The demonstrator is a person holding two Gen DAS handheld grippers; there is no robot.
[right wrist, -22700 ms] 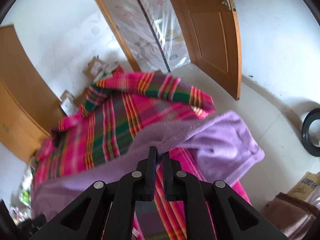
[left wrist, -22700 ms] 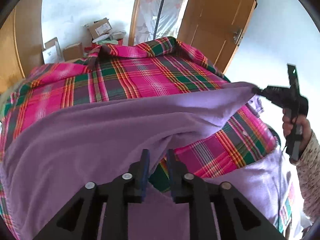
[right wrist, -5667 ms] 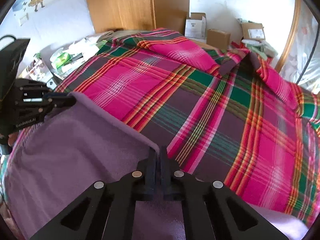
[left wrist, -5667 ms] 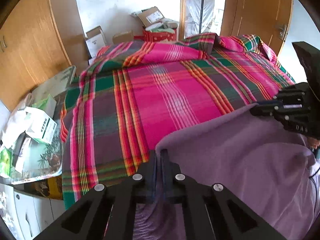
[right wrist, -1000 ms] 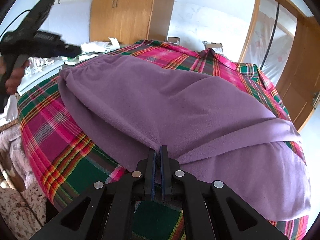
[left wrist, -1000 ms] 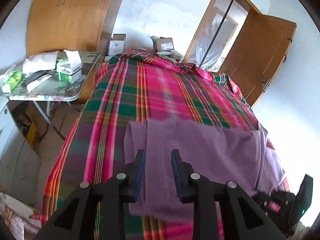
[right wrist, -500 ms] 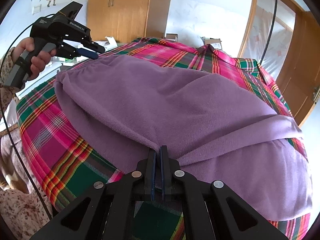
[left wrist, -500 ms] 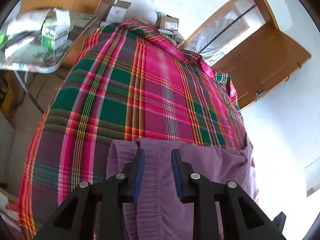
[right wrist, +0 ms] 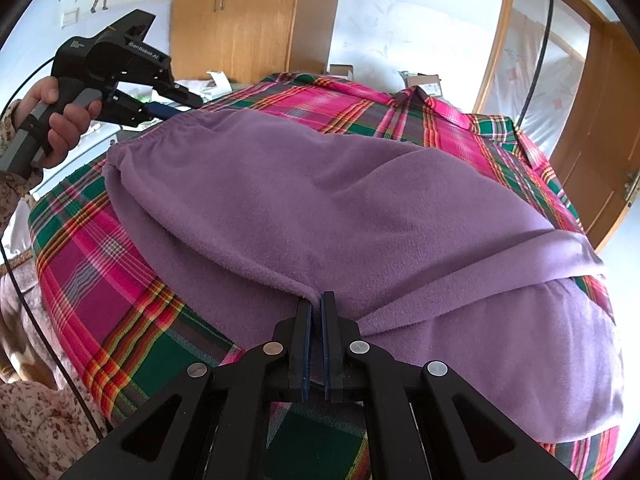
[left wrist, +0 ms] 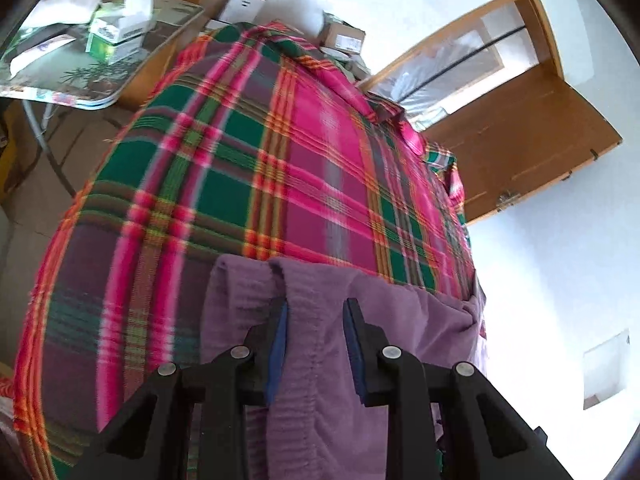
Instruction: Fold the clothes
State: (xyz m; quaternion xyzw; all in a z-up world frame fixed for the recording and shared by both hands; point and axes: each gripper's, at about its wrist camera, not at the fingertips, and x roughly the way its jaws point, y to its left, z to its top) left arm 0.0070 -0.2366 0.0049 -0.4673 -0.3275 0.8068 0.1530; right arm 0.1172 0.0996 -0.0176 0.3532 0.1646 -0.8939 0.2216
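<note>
Change: the left gripper [left wrist: 314, 312] has dropped close over the purple garment's ribbed waistband since a second ago, when it hung higher above the bed; the right gripper [right wrist: 316, 300] has kept its clamp on the same fold.
Plaid bedspread [left wrist: 224, 168]: covers the whole bed; bare plaid reaches from the garment to the far end by the wooden door [left wrist: 516, 144].
Purple garment [right wrist: 340, 200]: spread flat on the bedspread near its front edge, with a band of cloth crossing over it on the door side.
Waistband [left wrist: 304, 344]: gathered end of the garment, at the side-table side of the bedspread.
Left gripper fingers [left wrist: 280, 332]: spread apart, the waistband lying between them; pad contact cannot be told.
Right gripper fingers [right wrist: 303, 332]: pressed together, pinching a ridge of the garment's near edge.
Hand [right wrist: 60, 120]: wraps the left gripper's handle.
Side table [left wrist: 80, 60]: beside the bedspread, loaded with boxes.
</note>
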